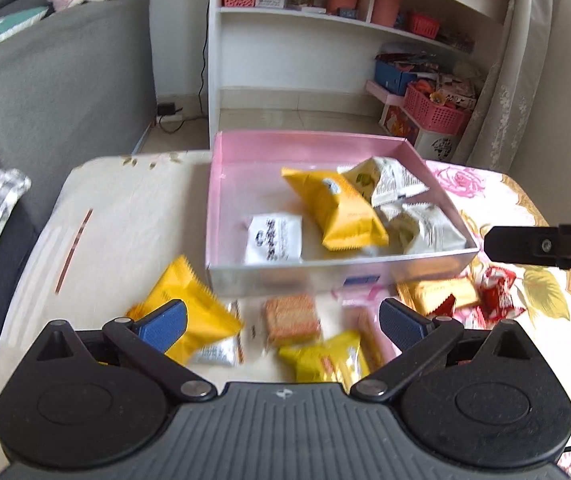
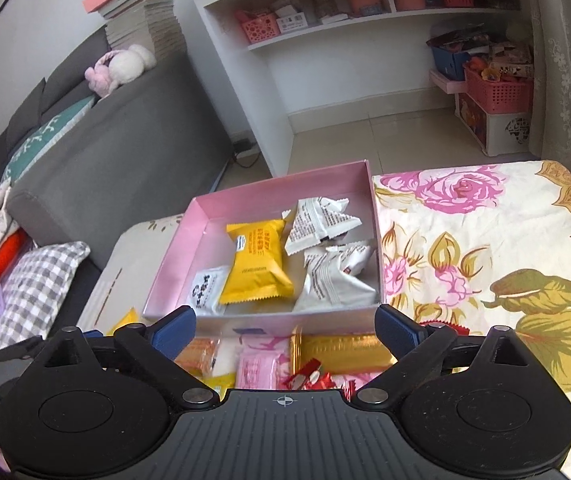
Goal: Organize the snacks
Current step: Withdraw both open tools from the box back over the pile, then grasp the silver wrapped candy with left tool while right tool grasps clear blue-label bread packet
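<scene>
Both claws, left claw (image 1: 281,322) and right claw (image 2: 285,326), gape spread and empty above loose snacks (image 1: 291,320); the pink box (image 2: 173,256) at 12 o'clock holds 4 packets.

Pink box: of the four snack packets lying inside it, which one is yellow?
The yellow packet lies mid-box, between the small white packet and two white crinkled ones; the other three are white.

Both grippers are spread wide, nothing between the blue pads. Left gripper (image 1: 283,322) is tilted down, jaws fully apart. Right gripper (image 2: 285,326) is angled down too, same wide gap. The right one's black finger (image 1: 525,244) pokes in at the left camera's right edge.
</scene>
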A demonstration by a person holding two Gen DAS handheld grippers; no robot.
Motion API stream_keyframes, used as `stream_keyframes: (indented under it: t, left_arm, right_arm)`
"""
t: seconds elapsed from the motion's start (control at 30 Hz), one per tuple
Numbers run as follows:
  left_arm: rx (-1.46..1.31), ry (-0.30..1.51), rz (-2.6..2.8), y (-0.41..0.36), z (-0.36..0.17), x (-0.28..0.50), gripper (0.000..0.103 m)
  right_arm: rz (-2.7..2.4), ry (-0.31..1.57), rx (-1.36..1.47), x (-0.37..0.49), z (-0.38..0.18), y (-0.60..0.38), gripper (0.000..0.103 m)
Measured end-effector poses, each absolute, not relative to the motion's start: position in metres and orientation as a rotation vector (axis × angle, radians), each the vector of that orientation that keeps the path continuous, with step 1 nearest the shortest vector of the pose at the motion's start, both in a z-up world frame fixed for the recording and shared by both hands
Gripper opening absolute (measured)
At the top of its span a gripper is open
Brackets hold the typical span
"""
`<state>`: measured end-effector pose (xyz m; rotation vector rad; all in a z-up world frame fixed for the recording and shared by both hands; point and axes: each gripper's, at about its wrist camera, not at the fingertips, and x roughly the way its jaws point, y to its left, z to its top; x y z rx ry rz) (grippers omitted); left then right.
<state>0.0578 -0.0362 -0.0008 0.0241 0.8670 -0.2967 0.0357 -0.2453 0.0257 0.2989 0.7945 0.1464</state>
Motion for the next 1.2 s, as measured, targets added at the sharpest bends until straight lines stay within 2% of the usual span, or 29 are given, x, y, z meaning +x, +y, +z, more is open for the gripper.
stream_keyframes:
  t: [0.6, 0.83, 1.1, 1.2]
  left_arm:
    - [0.120, 0.881, -0.374, 0.006, -0.026, 0.017, 0.103]
    - [0.147, 0.911, -0.440, 0.008, -0.037, 0.000, 0.102]
    - [0.214, 0.976, -0.479, -0.001, -0.048, -0.011, 0.095]
    - [0.221, 1.006, -0.496, -0.001, -0.052, -0.012, 0.089]
  right_arm:
    - [0.165, 0.772, 0.093, -0.018, -0.014, -0.233, 0.098]
    - [0.156, 0.853, 0.084, -0.028, -0.038, -0.230, 0.098]
    - [0.074, 0.903, 0.183, -0.019, -0.050, -0.234, 0.098]
    - [0.041, 0.921, 0.188, -0.014, -0.055, -0.230, 0.098]
